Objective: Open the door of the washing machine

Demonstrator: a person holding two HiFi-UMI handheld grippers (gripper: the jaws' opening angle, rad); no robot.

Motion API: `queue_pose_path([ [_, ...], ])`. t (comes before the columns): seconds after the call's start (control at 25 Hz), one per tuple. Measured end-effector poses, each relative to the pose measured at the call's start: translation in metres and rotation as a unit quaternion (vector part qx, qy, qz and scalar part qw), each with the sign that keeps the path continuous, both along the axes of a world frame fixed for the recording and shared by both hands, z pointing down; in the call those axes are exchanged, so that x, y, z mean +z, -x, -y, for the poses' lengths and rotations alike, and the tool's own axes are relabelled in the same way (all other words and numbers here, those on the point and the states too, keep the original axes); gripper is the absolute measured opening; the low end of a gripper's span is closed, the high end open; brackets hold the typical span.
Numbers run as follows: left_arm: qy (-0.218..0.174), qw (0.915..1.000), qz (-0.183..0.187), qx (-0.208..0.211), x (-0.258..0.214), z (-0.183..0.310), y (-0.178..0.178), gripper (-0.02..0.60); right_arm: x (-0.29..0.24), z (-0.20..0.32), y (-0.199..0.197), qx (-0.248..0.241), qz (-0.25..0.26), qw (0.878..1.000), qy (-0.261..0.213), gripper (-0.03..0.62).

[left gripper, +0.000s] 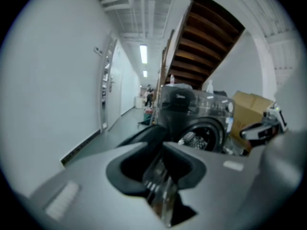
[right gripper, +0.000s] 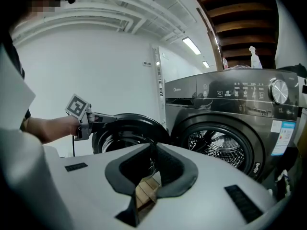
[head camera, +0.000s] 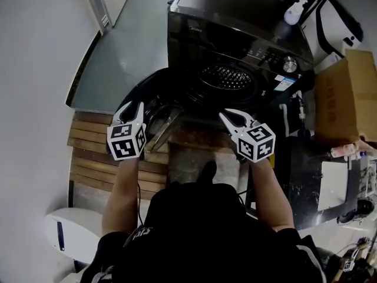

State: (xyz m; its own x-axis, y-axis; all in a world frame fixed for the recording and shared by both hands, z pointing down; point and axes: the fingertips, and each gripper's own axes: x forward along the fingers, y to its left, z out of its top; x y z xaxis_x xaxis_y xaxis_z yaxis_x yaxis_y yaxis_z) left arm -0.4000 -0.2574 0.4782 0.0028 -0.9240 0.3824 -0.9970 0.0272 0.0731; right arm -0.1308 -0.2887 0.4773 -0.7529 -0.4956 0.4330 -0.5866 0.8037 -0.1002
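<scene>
The dark washing machine (head camera: 235, 34) stands ahead with its drum (head camera: 227, 75) exposed. Its round door (head camera: 154, 93) is swung out to the left. My left gripper (head camera: 131, 107) is at the door's outer rim, fingers apart, and nothing shows clamped between them. The right gripper view shows that left gripper (right gripper: 112, 117) resting near the top of the door's rim (right gripper: 124, 128), beside the drum opening (right gripper: 220, 145). My right gripper (head camera: 228, 116) hovers in front of the opening, shut and empty. Past the left gripper's (left gripper: 162, 145) jaws lie the door (left gripper: 144, 135) and the machine (left gripper: 192, 104).
A cardboard box (head camera: 347, 99) stands to the machine's right. On top of the machine sits a white bottle (head camera: 294, 9). Wooden planks (head camera: 88, 152) lie on the floor at the left, below the door. A white wall runs along the left, with a corridor past the machine.
</scene>
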Motion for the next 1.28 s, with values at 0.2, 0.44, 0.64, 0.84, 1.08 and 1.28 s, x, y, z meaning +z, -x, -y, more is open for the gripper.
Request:
queue_pose_path([
  [0.2,0.009,0.9995,0.004,-0.028,0.002,0.006,0.001,0.106,0.003,0.024,-0.008,-0.008,0.01,1.0,0.009,0.032],
  [0.44,0.021,0.9991,0.003,-0.035,0.006,0.016,-0.022,0.106,0.002,0.044,-0.007,-0.031,0.022,0.999,0.013,0.032],
  [0.64,0.012,0.9999,0.003,-0.001,0.001,0.037,-0.067,0.103,-0.005,0.065,-0.029,-0.021,0.036,0.999,0.006,0.031],
  [0.84,-0.005,0.9989,0.005,0.046,-0.017,0.073,-0.118,0.097,-0.014,0.085,-0.062,-0.005,0.046,0.999,0.001,0.029],
  [1.08,-0.028,0.9974,-0.002,0.066,-0.041,0.112,-0.162,0.092,-0.031,0.104,-0.102,0.017,0.063,0.998,-0.007,0.011],
  [1.28,-0.055,0.9944,-0.004,0.09,-0.063,0.142,-0.2,0.083,-0.054,0.113,-0.123,0.03,0.09,0.995,-0.029,-0.005],
])
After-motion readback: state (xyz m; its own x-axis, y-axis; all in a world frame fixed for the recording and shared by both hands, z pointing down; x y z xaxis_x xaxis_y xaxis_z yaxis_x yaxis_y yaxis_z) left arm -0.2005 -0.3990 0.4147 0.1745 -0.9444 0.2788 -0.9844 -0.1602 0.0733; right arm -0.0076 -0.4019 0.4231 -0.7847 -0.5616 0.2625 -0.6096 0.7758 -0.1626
